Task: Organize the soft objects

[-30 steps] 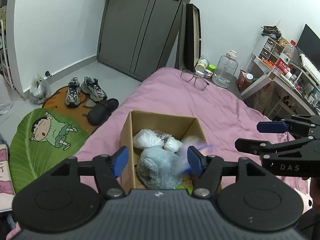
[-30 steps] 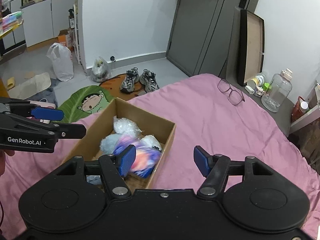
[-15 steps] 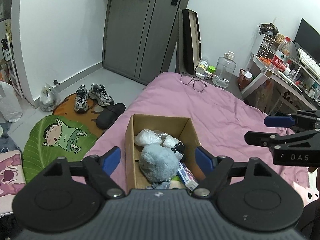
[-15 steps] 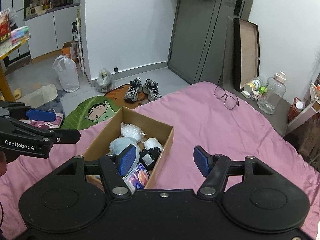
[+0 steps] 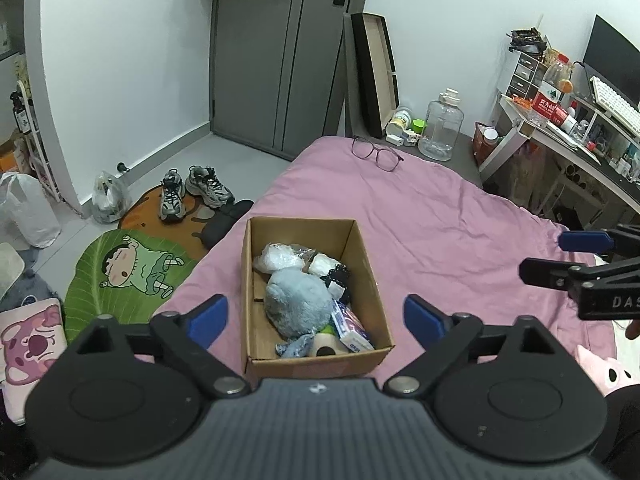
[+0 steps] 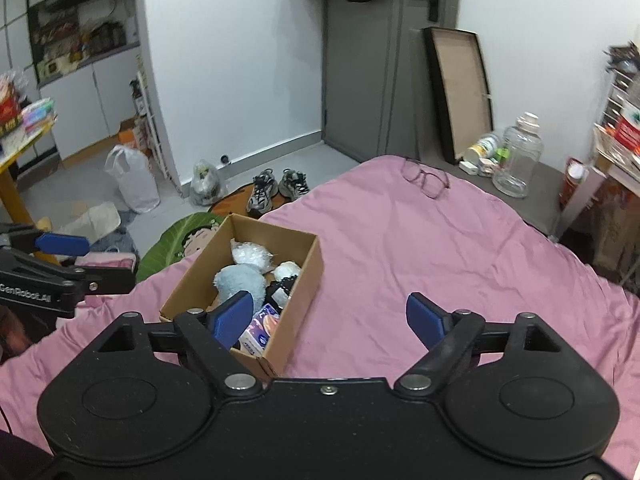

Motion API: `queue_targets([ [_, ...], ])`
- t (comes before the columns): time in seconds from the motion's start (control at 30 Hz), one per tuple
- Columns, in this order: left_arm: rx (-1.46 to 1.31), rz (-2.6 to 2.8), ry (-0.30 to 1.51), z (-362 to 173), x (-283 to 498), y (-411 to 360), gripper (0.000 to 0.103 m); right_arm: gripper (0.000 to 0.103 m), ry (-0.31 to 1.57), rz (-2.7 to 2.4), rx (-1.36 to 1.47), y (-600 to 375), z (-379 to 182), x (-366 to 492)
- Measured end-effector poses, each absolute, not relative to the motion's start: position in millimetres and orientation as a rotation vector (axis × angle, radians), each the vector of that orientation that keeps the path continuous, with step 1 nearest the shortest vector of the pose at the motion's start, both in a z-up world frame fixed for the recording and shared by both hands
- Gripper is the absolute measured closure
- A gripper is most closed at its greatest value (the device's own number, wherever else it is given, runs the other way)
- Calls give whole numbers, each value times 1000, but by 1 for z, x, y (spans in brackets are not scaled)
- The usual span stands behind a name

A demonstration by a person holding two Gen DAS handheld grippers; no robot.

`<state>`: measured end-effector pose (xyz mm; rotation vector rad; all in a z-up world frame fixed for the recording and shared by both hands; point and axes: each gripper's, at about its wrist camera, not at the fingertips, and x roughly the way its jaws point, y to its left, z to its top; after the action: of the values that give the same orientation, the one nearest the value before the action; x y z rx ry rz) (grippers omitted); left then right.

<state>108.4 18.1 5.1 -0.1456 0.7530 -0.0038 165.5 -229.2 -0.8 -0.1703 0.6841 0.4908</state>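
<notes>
My left tool (image 5: 316, 316) above cardboard box (image 5: 362, 246), jaws opening wide, nothing between pads. My right tool (image 6: 330, 318) off box's right side over pink bed (image 6: 440, 248), jaws opening too, empty. Box sits on bed near its edge, within reach of both tools. Inside: blue plush (image 5: 298, 306) in middle, white bagged bundle (image 5: 276, 258) at far end, tissue pack (image 5: 352, 326) near front. Box looks full; sorting likely near done.

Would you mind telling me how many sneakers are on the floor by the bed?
2: a pair of grey lace-up sneakers side by side on the brown mat, the left sneaker beside the right sneaker. Others may be hidden behind the bed.
</notes>
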Motion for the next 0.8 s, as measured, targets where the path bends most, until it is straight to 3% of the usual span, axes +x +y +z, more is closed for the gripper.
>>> queue_targets([
  [0.47,-141,38,700,37,69,-6,3,12,657,477,-90,-280,18,144],
  [0.63,-145,35,690,43,55,-12,3,0,649,486,-36,-291,25,131],
  [0.8,-174,33,672,49,41,-16,3,0,648,512,13,-297,33,120],
])
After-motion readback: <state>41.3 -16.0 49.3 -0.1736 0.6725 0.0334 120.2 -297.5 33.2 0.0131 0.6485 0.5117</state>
